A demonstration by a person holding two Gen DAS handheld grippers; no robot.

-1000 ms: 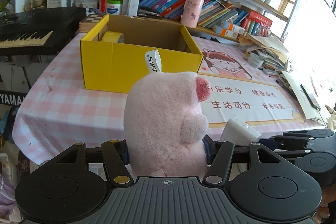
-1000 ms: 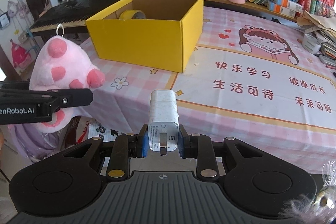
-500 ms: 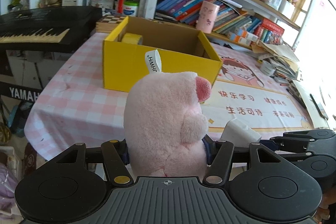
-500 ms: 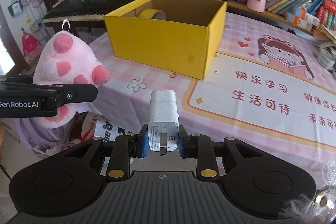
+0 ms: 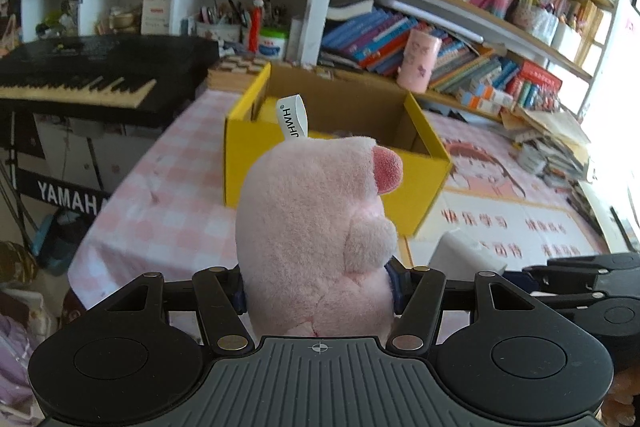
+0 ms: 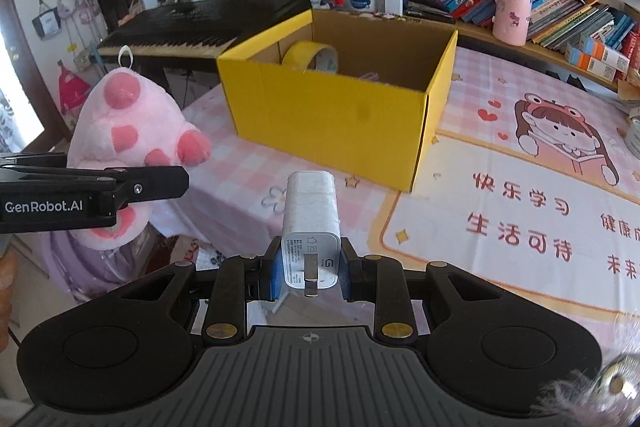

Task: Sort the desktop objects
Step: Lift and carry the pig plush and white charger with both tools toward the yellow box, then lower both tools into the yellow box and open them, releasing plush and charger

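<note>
Pink plush toy [image 5: 316,239] sat clamped between the fingers of your left gripper [image 5: 318,291], its white loop tag pointing up and its darker pink pads facing right toward your other hand. Your right gripper [image 6: 310,267] was closed tight on a white charger plug [image 6: 310,223], which stood up from the blue pads with its metal prongs facing the camera. Both grippers hung off the near edge of the table [image 6: 520,291], side by side, the toy to the left of the charger. Ahead of both grippers an open yellow cardboard box [image 6: 340,111] rested on the pink checked cloth, with a roll of yellow tape [image 6: 310,57] leaning inside against its left wall. To the right of the box lay a printed cartoon mat [image 6: 540,187]. Beyond the box were a black keyboard [image 5: 80,75] to the left and crowded bookshelves [image 5: 460,39], with a pink cup [image 6: 512,9] standing at the shelf's foot.
</note>
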